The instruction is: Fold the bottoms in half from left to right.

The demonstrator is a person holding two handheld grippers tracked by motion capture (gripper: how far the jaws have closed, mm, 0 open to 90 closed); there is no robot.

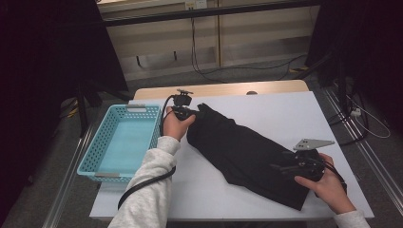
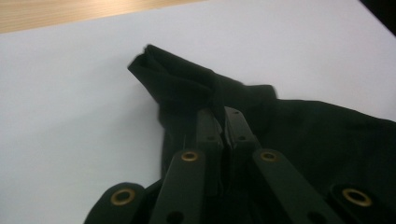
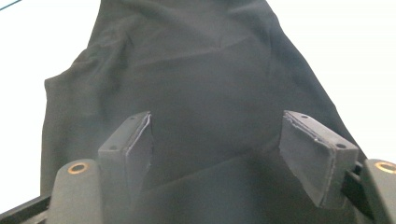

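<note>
- The white table [image 1: 266, 114] carries a black garment [image 1: 247, 154] spread slantwise across its middle, from the far left corner near the left hand down to the near right edge by the right hand; a turquoise basket [image 1: 102, 164] stands just beside the table's left side, with nothing visible in it.
- The step in hand looks like folding or gathering the garment, probably for the basket.
- The left gripper [image 2: 223, 122] has its jaws pressed together on a bunched fold at the garment's far left end; a peak of cloth stands up just beyond them.
- The right gripper [image 3: 217, 149] hovers over the garment's near right end with its jaws apart, cloth below and between them, the pads [image 3: 140, 142] not pinching it.
- Next, I judge, the right jaws must drop and clamp the near edge, so both ends can lift together without the cloth sagging or slipping.
</note>
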